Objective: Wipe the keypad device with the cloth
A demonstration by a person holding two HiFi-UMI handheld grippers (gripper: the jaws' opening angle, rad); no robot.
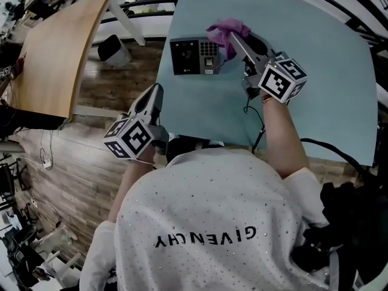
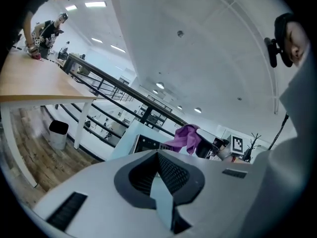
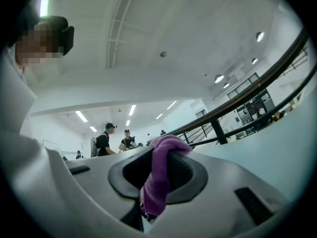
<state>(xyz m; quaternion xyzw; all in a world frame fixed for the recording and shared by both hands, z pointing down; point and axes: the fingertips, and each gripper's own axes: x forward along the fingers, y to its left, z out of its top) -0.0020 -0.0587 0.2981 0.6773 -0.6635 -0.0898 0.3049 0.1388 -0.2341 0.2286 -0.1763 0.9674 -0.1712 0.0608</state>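
The keypad device (image 1: 194, 56), black with a screen and a button pad, lies on the light blue table (image 1: 321, 71). A purple cloth (image 1: 227, 29) hangs bunched over the device's far right corner. My right gripper (image 1: 233, 37) is shut on the cloth (image 3: 159, 180), which drapes down between its fingers. My left gripper (image 1: 157, 91) hovers off the table's left edge, short of the device, jaws together with nothing held (image 2: 158, 155). In the left gripper view the device (image 2: 146, 144) and cloth (image 2: 185, 137) lie ahead.
A wooden table (image 1: 60, 47) stands at the left over plank flooring, with a dark bin (image 1: 114, 49) beside it. A black cable (image 1: 256, 123) trails from my right gripper across the blue table. A dark railing (image 3: 257, 81) and distant people (image 3: 105, 142) are beyond.
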